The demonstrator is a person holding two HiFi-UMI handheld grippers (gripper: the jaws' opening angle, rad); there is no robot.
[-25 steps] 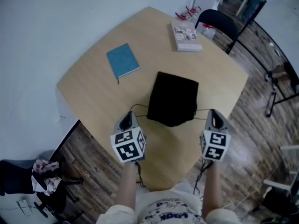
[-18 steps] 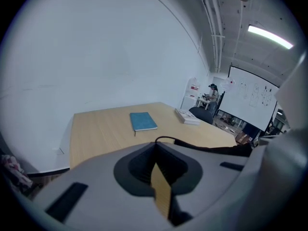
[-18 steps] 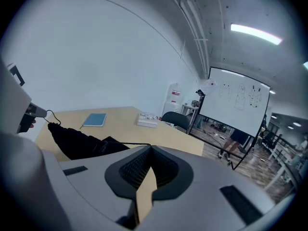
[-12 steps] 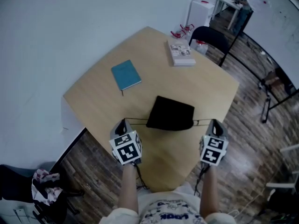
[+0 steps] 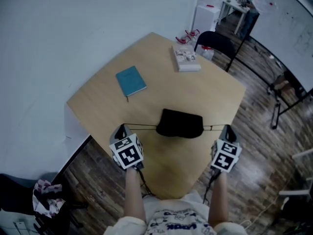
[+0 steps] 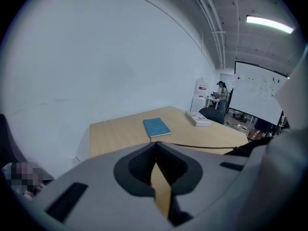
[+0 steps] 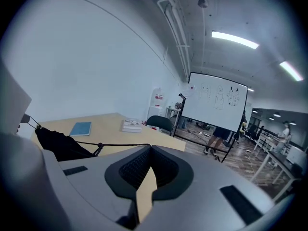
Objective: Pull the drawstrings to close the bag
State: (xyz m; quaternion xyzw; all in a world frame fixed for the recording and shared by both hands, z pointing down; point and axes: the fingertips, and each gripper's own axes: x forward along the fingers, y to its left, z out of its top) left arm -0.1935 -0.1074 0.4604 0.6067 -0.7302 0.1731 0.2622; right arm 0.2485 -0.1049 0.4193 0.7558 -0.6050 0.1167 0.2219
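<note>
A black drawstring bag (image 5: 180, 124) lies bunched on the wooden table (image 5: 146, 58), close to its near edge. A thin black cord runs taut from each side of it. My left gripper (image 5: 122, 128) is shut on the left drawstring (image 5: 140, 126), out to the bag's left. My right gripper (image 5: 228, 128) is shut on the right drawstring (image 5: 213, 128), out to the bag's right. In the left gripper view the drawstring (image 6: 202, 147) leads from the closed jaws toward the bag (image 6: 250, 148). In the right gripper view the drawstring (image 7: 120, 145) leads to the bag (image 7: 60, 146).
A blue notebook (image 5: 131, 80) lies at the table's left middle. A stack of books (image 5: 186, 58) sits at the far corner, with a red item (image 5: 186, 35) behind it. A black chair (image 5: 215, 43) stands past that corner. Wood floor surrounds the table.
Both grippers have moved apart, left one leftward and right one rightward. The slack cords have gone straight and taut. The bag has drawn in and looks shorter and more bunched.
</note>
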